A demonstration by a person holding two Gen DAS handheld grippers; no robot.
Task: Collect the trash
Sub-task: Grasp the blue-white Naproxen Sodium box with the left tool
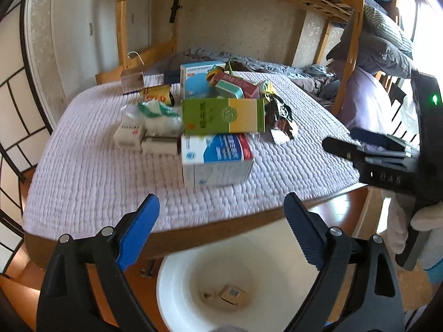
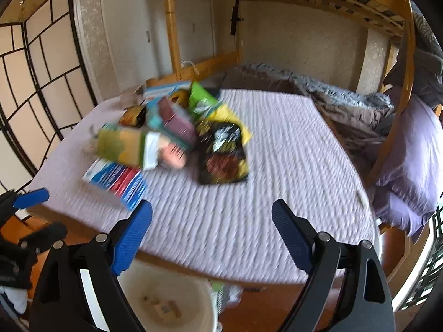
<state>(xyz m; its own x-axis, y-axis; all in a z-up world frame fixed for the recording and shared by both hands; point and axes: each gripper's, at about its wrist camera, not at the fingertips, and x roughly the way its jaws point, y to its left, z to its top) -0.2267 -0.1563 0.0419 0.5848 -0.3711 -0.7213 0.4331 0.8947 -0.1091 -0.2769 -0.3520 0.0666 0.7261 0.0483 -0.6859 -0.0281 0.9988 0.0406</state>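
A pile of trash lies on the bed's lilac quilt (image 1: 91, 182): a blue-and-white box (image 1: 218, 160) nearest, a green-and-yellow carton (image 1: 224, 116) behind it, small white boxes (image 1: 128, 135), a white plastic bag (image 1: 159, 116) and a dark snack wrapper (image 1: 281, 116). A white bucket (image 1: 277, 290) stands on the floor below the bed edge with a small brown box (image 1: 232, 294) in it. My left gripper (image 1: 221, 227) is open and empty above the bucket. My right gripper (image 2: 211, 233) is open and empty over the quilt's front; it also shows in the left wrist view (image 1: 387, 160). The pile (image 2: 171, 138) is blurred in the right wrist view.
The bed sits under a wooden bunk frame (image 1: 351, 55). Rumpled grey bedding (image 2: 346, 105) and a lilac pillow (image 2: 412, 171) lie at the right. A black-framed paper screen (image 2: 30, 83) stands at the left. The floor is brown wood (image 1: 343, 210).
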